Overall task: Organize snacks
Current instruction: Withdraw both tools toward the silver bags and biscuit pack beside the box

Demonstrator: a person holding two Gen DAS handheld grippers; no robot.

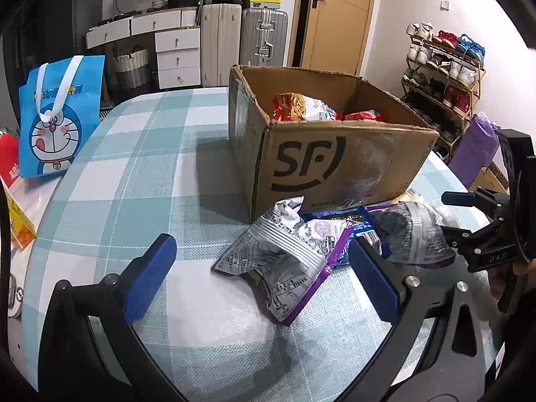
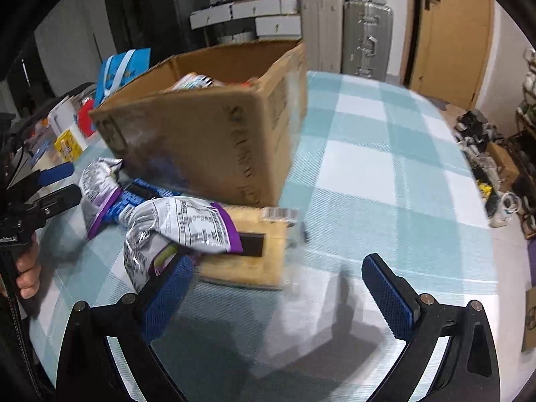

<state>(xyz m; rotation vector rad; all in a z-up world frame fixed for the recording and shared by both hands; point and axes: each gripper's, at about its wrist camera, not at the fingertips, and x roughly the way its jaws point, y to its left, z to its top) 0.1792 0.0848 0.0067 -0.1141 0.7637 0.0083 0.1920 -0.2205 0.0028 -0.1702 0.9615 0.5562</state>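
A cardboard box [image 1: 335, 154] marked SF stands on the checked table and holds several snack packs [image 1: 301, 107]. In front of it lie a silver-purple snack bag [image 1: 284, 261], a blue pack [image 1: 348, 221] and a second silver-purple bag [image 1: 415, 234]. My left gripper [image 1: 261, 274] is open, its jaws on either side of the first bag, just above the table. In the right wrist view the box [image 2: 207, 134] is to the left; the second bag [image 2: 181, 231] lies on a yellow flat pack [image 2: 248, 261]. My right gripper [image 2: 284, 288] is open, its left finger [image 2: 167, 294] beside that bag.
A blue Doraemon bag [image 1: 57, 117] stands at the table's left edge with red and yellow items [image 1: 20, 227] beside it. A purple bag [image 1: 475, 147] is at the right edge. Suitcases [image 1: 264, 37], drawers and a shoe rack [image 1: 442, 77] stand behind the table.
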